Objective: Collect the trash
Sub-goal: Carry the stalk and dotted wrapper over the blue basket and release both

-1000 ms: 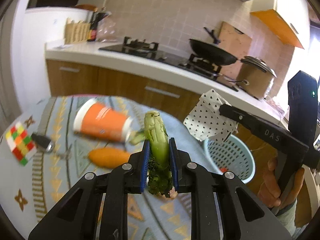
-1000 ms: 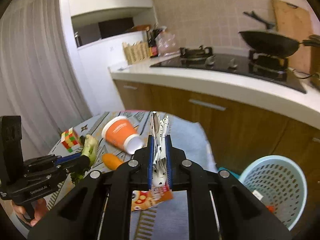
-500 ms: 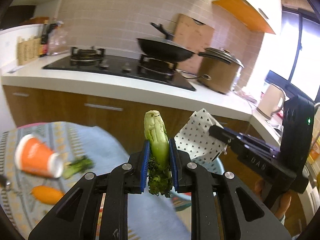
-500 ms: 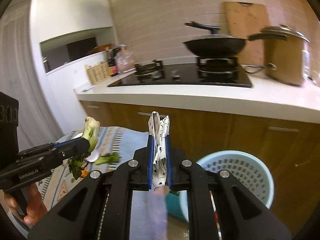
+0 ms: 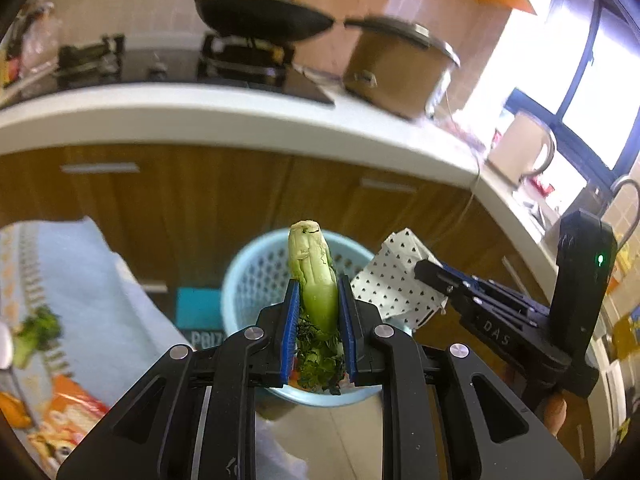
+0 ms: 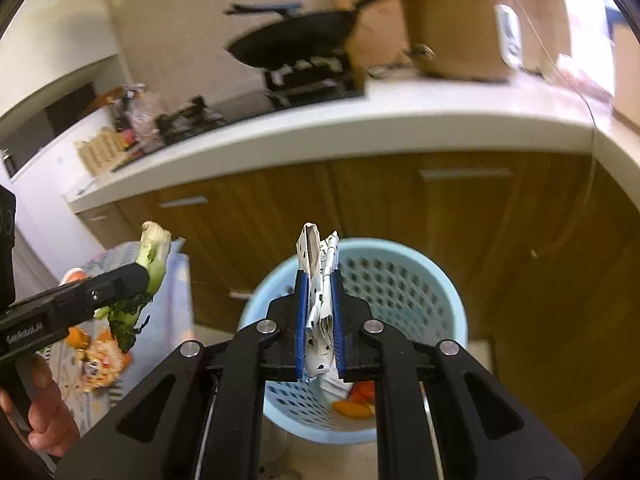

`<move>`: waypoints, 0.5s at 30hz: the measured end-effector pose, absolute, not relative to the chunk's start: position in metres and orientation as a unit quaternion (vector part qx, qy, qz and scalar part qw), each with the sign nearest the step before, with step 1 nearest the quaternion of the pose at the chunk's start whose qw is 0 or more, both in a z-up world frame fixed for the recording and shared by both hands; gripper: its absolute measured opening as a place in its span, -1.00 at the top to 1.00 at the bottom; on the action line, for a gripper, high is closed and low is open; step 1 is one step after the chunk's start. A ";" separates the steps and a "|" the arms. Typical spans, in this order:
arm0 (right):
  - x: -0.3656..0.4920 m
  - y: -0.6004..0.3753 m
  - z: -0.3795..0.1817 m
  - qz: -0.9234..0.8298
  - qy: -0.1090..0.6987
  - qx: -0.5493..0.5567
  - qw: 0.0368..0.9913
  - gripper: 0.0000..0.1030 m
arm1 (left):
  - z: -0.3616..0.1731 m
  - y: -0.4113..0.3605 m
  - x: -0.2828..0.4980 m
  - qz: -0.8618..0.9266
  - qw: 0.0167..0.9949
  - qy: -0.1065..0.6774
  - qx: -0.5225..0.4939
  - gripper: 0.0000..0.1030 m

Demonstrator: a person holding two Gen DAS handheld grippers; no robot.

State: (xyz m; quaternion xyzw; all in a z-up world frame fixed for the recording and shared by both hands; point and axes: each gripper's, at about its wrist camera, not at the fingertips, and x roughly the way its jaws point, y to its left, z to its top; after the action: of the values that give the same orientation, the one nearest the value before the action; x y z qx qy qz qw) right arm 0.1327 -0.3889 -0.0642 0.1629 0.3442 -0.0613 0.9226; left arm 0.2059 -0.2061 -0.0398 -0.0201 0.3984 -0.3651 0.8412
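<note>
My left gripper (image 5: 319, 312) is shut on a green vegetable stalk (image 5: 314, 276), held upright over the light blue perforated basket (image 5: 256, 276). My right gripper (image 6: 319, 312) is shut on a crumpled white paper with black dots (image 6: 318, 280), held above the same basket (image 6: 420, 292), which holds orange scraps (image 6: 354, 402). In the left wrist view the right gripper (image 5: 424, 270) and the dotted paper (image 5: 394, 280) are to the right of the stalk. In the right wrist view the left gripper (image 6: 140, 276) with the stalk (image 6: 154, 250) is at the left.
The basket stands on the floor before wooden cabinets (image 5: 200, 196) under a white counter (image 6: 360, 120) with a pan (image 5: 260, 16) and pot (image 5: 396, 68). The table with a blue cloth (image 5: 92, 300) lies left, with a snack wrapper (image 5: 60, 420) and green scrap (image 5: 34, 328).
Both grippers have swung right, away from the table, and now hang over the blue basket. Each keeps its hold on its item.
</note>
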 end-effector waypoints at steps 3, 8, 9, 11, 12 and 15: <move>0.128 -0.404 -0.081 -0.076 0.358 0.172 0.915 0.82 | -0.060 -0.223 0.208 -0.364 0.832 0.418 -0.006 0.66; 0.126 -0.419 -0.106 -0.085 0.381 0.187 0.902 0.82 | -0.087 -0.241 0.209 -0.362 0.819 0.444 0.013 0.66; 0.126 -0.421 -0.110 -0.086 0.384 0.189 0.900 0.80 | -0.090 -0.244 0.210 -0.361 0.817 0.449 0.015 0.66; 0.127 -0.423 -0.120 -0.089 0.393 0.194 0.894 0.76 | -0.098 -0.247 0.211 -0.360 0.813 0.458 0.020 0.65; 0.128 -0.424 -0.123 -0.089 0.397 0.197 0.892 0.75 | -0.100 -0.246 0.211 -0.357 0.812 0.461 0.022 0.62; 0.130 -0.426 -0.133 -0.086 0.408 0.205 0.885 0.62 | -0.104 -0.246 0.212 -0.349 0.814 0.464 0.028 0.21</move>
State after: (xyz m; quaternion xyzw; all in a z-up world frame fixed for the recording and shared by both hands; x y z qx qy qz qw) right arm 0.1300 -0.4261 -0.1325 0.2049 0.4085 -0.0862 0.8853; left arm 0.2118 -0.2456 -0.1042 0.0277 0.4639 -0.3493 0.8137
